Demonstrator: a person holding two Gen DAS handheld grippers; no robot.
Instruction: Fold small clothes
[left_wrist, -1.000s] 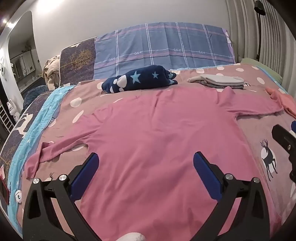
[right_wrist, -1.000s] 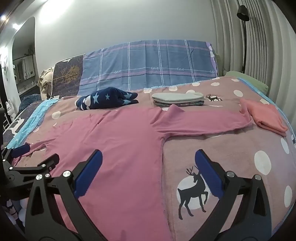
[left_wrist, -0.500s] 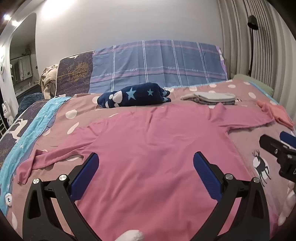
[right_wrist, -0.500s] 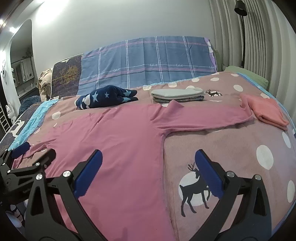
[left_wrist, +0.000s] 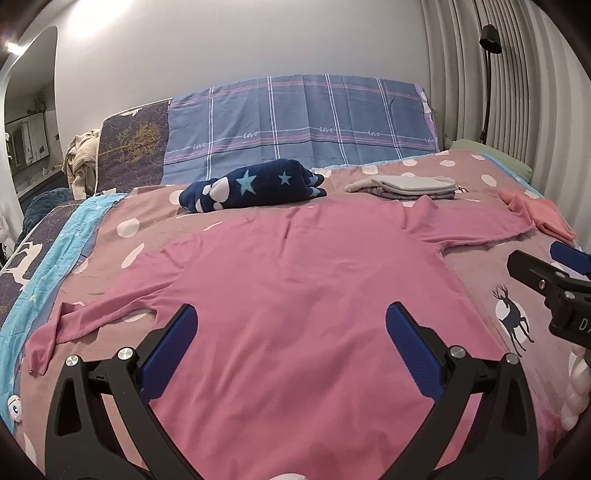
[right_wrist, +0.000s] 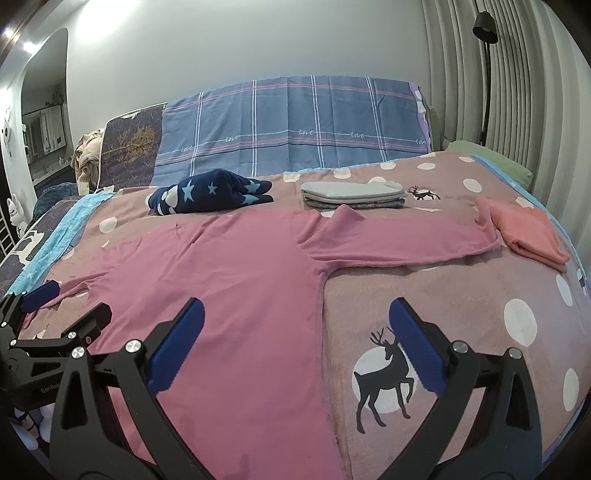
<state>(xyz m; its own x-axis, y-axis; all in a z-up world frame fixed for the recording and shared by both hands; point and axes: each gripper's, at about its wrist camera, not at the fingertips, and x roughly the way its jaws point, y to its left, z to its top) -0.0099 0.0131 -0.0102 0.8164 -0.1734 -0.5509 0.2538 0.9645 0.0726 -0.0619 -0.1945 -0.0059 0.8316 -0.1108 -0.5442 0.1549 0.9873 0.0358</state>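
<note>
A pink long-sleeved shirt (left_wrist: 295, 295) lies spread flat on the bed, sleeves out to both sides; it also shows in the right wrist view (right_wrist: 229, 280). My left gripper (left_wrist: 291, 343) is open and empty, held above the shirt's lower body. My right gripper (right_wrist: 295, 339) is open and empty, over the shirt's right side edge and the bedspread. Each gripper shows at the edge of the other's view: the right one (left_wrist: 546, 277), the left one (right_wrist: 55, 317).
At the back lie a navy star-print bundle (left_wrist: 255, 184), a folded grey stack (left_wrist: 406, 186) and a folded salmon garment (right_wrist: 528, 232). A plaid pillow cover (left_wrist: 303, 122) stands behind. The polka-dot bedspread (right_wrist: 461, 295) has an edge at right. A floor lamp (left_wrist: 489, 74) stands by the curtain.
Both grippers have pulled back and lifted a little, so more of the wall and bed shows. Both stay open and the shirt has not moved.
</note>
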